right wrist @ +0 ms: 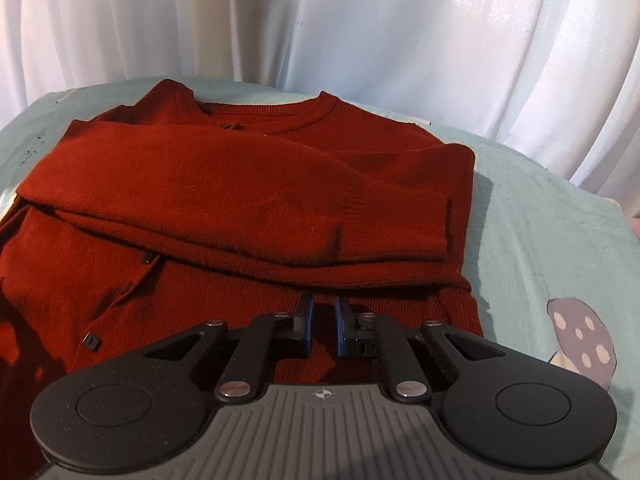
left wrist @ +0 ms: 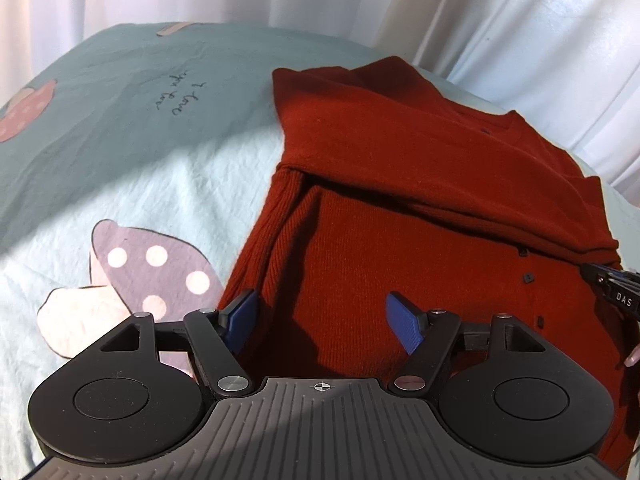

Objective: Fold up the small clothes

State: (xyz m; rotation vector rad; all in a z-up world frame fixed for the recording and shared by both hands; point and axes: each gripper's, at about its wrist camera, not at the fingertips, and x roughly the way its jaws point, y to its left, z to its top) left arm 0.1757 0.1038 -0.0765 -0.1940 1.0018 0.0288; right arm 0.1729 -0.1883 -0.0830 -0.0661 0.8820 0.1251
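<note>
- Red cardigan (right wrist: 224,184) lay flat on a pale green sheet (left wrist: 132,152) printed with mushrooms; both sleeves were folded across its chest, small dark buttons showing down the front.
- White curtain (right wrist: 360,32) hung behind the bed.
- Left gripper (left wrist: 323,322) hovered over the cardigan's lower left part, near its ribbed edge; jaws stood wide apart, nothing between the blue pads.
- Right gripper (right wrist: 323,322) sat low over the lower front, just below the folded sleeves; jaws were nearly together, narrow gap visible, no cloth pinched.
</note>
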